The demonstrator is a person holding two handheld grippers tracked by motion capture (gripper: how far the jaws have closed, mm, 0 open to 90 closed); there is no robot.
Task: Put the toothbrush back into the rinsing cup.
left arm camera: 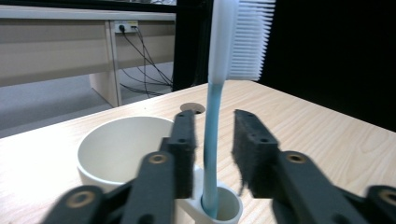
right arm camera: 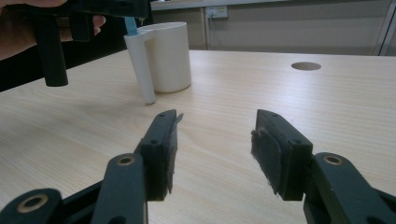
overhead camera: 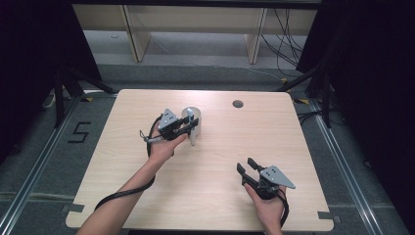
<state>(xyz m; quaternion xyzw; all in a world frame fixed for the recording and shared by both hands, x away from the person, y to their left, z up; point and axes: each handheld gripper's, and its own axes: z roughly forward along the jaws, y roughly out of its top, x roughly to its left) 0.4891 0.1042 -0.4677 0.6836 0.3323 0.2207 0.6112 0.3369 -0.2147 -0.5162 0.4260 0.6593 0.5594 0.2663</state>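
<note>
A white cup (overhead camera: 195, 119) (left arm camera: 119, 147) (right arm camera: 170, 56) stands on the wooden table (overhead camera: 215, 161), left of centre. A narrow white holder tube (left arm camera: 224, 205) (right arm camera: 145, 70) is fixed to its side. In that tube a toothbrush (left arm camera: 215, 116) stands upright, with a pale blue handle and a white bristle head. My left gripper (overhead camera: 188, 128) (left arm camera: 214, 121) is over the tube with its jaws on either side of the handle, and a gap shows on both sides. My right gripper (overhead camera: 246, 165) (right arm camera: 217, 116) stands open above bare wood near the front right, with nothing between its jaws.
A round cable hole (overhead camera: 238, 104) (right arm camera: 306, 66) lies in the table's far right part. Light wooden furniture legs (overhead camera: 132, 34) and loose cables (overhead camera: 288, 44) stand on the floor beyond the far edge. Dark curtains flank both sides.
</note>
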